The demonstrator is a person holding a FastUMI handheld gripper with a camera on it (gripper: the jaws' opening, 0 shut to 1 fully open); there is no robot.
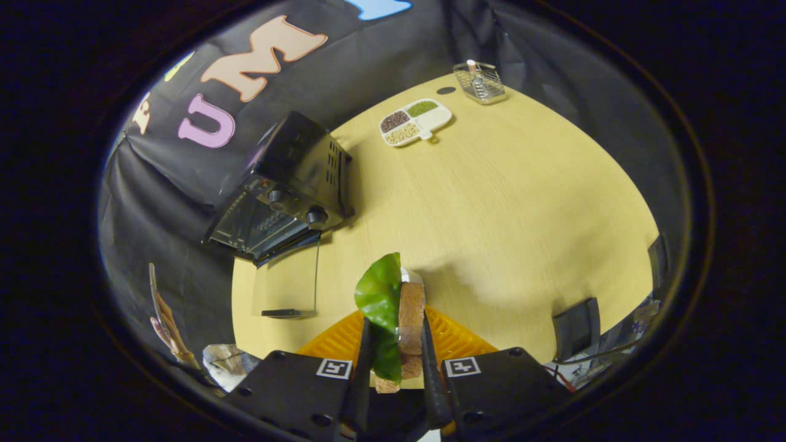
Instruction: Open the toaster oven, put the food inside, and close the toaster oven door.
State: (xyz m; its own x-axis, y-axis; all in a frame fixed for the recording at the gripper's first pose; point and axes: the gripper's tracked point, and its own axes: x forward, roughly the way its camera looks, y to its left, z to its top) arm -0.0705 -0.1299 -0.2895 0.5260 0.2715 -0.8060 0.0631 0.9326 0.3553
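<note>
Fingers [396, 362] pinching sandwich [410, 319] above orange tray [454, 341]; toaster oven [285, 190] open ahead-left.

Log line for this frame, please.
gripper shut on sandwich | above orange tray | toaster oven door open | food not inside

Sandwich [402, 319] lower end hidden btwn fingers [363, 368]; oven [285, 190] interior unreadable.

table [491, 202]: pale yellow, fine wood grain
oven [288, 184]: black, with a clear glass door
sandwich [399, 319]: brown bread, green leaf
tray [454, 341]: orange, ribbed
dish [416, 121]: white, filled with dark brown, green and tan
basket [480, 81]: silvery wire
gripper [396, 380]: clamping the sandwich; black-and-white square markers
</note>
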